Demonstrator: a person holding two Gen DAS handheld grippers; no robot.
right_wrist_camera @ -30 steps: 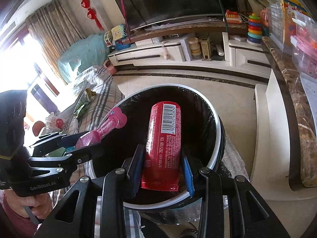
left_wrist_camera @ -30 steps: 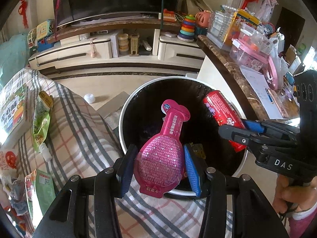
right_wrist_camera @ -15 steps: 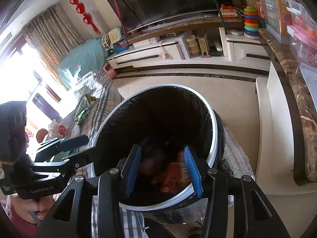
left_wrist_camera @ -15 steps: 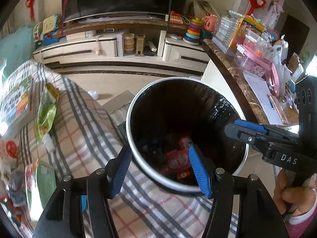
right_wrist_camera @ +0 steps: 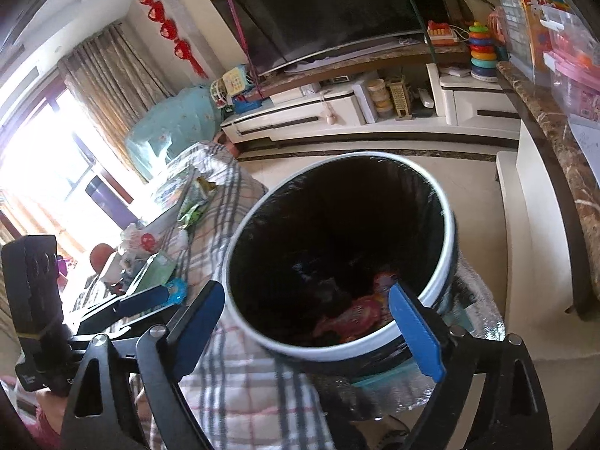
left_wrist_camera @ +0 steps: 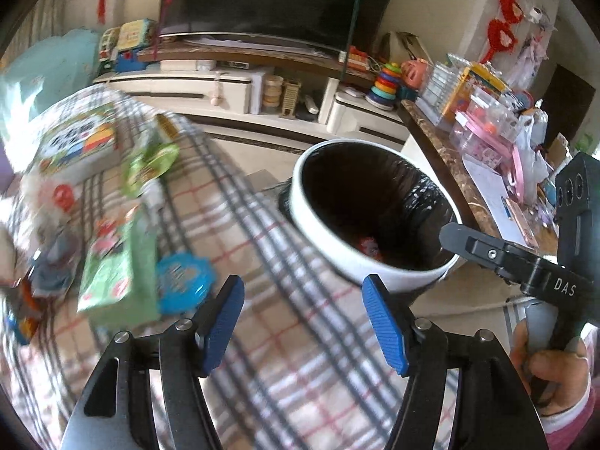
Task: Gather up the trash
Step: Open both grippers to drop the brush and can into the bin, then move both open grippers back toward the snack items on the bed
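Note:
A white-rimmed trash bin (left_wrist_camera: pixel 318 225) with a black liner stands beside the plaid-covered table (left_wrist_camera: pixel 262 262); it also shows in the right wrist view (right_wrist_camera: pixel 448 225). Pink and red wrappers (right_wrist_camera: pixel 356 311) lie at its bottom. My left gripper (left_wrist_camera: pixel 303 322) is open and empty above the plaid cloth, left of the bin. My right gripper (right_wrist_camera: pixel 311 333) is open and empty over the bin's near rim. Loose trash lies on the cloth: a green packet (left_wrist_camera: pixel 116 273), a blue round wrapper (left_wrist_camera: pixel 183 281) and a green bag (left_wrist_camera: pixel 150 165).
A picture box (left_wrist_camera: pixel 75 146) and more small wrappers (left_wrist_camera: pixel 48 262) lie at the table's left. A marble counter (left_wrist_camera: pixel 450 165) crowded with plastic boxes runs along the right. A TV cabinet (left_wrist_camera: pixel 225 90) stands at the back across open floor.
Both grippers opened and dropped the pink pouch and the red packet into the bin. The left gripper has since swung left over the table.

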